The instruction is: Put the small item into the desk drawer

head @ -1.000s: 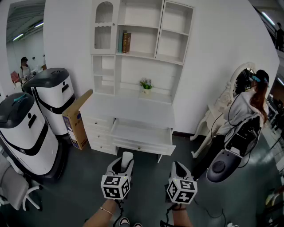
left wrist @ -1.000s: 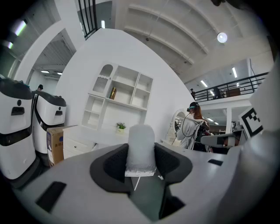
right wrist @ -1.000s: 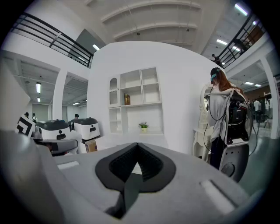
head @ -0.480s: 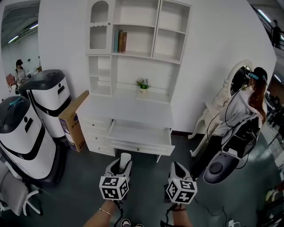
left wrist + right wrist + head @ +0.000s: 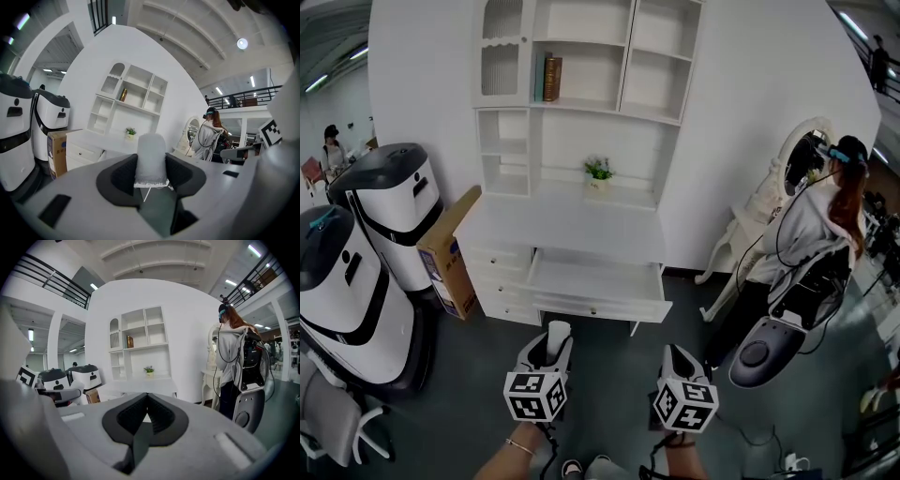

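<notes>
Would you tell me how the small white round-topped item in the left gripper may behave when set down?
The small white round-topped item looks matte, so probably not slippery between the black fingers. Being tall and narrow, it may tip when released in the open white drawer.

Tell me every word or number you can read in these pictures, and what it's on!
No text here can be read.
Cardboard box: print on its side, too blurred to read.
Books on the shelf: spines too small to read.
Cubes on the left tool and right tool: black-and-white square patterns only, no words.
</notes>
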### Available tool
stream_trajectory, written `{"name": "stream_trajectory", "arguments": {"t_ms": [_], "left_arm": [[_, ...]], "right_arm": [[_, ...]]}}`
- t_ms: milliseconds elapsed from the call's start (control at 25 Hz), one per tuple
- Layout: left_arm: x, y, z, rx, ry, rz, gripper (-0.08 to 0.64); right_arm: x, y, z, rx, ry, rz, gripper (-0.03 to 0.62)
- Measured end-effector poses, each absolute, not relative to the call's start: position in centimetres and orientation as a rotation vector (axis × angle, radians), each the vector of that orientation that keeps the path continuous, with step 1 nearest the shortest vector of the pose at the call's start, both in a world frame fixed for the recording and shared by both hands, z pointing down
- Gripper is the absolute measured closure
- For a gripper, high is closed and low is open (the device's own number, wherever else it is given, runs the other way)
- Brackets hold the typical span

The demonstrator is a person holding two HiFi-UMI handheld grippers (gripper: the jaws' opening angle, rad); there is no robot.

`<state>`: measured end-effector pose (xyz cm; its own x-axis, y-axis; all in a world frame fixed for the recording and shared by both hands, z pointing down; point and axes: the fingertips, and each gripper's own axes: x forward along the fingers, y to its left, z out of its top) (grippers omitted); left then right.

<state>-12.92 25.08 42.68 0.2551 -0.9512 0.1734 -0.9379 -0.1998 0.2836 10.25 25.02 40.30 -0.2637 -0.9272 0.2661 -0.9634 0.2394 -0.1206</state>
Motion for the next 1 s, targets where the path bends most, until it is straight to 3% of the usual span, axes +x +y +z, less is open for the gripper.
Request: {"name": "stream_trajectory", "arguments": {"t_ms": [1000], "left_arm": [[-12.5, 8.8, 41.5, 2.151, -1.804, -0.066, 0.385]], "right_arm": [[10.7, 6.7, 38.5, 1.752, -2.413, 0.357, 0.588]]}}
